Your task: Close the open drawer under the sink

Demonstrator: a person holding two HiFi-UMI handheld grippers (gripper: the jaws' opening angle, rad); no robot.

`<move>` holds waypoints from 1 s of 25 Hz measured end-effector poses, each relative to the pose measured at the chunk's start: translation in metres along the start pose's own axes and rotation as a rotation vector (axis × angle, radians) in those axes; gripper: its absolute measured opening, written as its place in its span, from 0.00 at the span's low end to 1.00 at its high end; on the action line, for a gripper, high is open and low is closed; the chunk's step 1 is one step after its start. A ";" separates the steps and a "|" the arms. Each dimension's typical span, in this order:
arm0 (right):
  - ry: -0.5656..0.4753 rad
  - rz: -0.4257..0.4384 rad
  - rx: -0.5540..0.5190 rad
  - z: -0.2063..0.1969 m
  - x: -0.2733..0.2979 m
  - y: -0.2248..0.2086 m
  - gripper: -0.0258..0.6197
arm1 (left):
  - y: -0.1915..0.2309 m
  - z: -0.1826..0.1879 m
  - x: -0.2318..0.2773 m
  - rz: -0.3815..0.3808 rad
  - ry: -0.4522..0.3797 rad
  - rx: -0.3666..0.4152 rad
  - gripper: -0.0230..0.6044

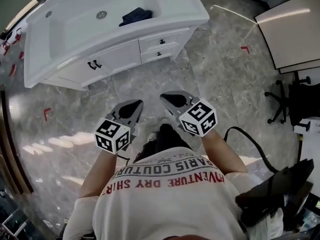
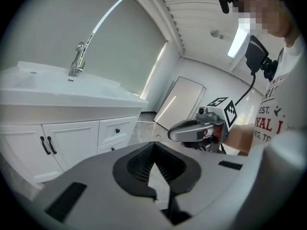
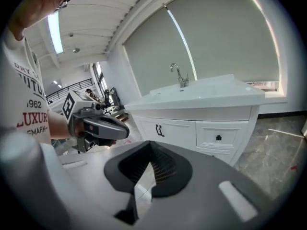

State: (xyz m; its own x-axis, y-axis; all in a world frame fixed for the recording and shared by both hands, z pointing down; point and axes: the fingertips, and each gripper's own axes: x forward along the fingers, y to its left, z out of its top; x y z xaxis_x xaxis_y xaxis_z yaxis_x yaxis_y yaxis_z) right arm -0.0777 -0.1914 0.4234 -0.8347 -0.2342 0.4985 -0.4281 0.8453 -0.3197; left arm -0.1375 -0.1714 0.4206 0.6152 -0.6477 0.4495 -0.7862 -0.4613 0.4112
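Note:
The white sink cabinet [image 1: 75, 59] stands ahead of me at the top of the head view. At its right end are two small drawers: the upper drawer [image 1: 160, 42] [image 2: 116, 130] [image 3: 218, 137] and the lower drawer [image 1: 159, 54]. Both fronts look about level with the cabinet face; I cannot tell if either stands out. My left gripper [image 1: 135, 105] [image 2: 153, 146] and right gripper [image 1: 168, 99] [image 3: 149, 146] hover side by side over the floor, well short of the cabinet. Both are shut and hold nothing.
A dark blue cloth [image 1: 135, 15] lies in the basin, and a chrome faucet [image 2: 76, 59] rises behind it. Double doors with black handles [image 1: 94, 64] sit left of the drawers. An office chair [image 1: 287, 99] and a white panel [image 1: 295, 29] stand at right.

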 end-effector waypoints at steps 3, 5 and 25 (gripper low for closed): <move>-0.019 0.017 0.018 0.000 -0.040 0.039 0.04 | -0.046 0.003 -0.029 -0.022 -0.005 0.036 0.04; -0.042 0.019 0.054 0.001 -0.060 0.057 0.04 | -0.072 0.007 -0.045 -0.034 -0.010 0.073 0.04; -0.145 -0.028 -0.052 -0.189 -0.343 0.339 0.04 | -0.425 -0.164 -0.208 -0.106 -0.135 0.200 0.04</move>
State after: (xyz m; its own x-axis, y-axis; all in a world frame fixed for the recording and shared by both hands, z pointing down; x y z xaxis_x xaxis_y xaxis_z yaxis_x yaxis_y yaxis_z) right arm 0.1292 0.2666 0.2960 -0.8655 -0.3219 0.3838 -0.4366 0.8604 -0.2628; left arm 0.0781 0.2592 0.2823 0.6920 -0.6581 0.2966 -0.7219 -0.6331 0.2795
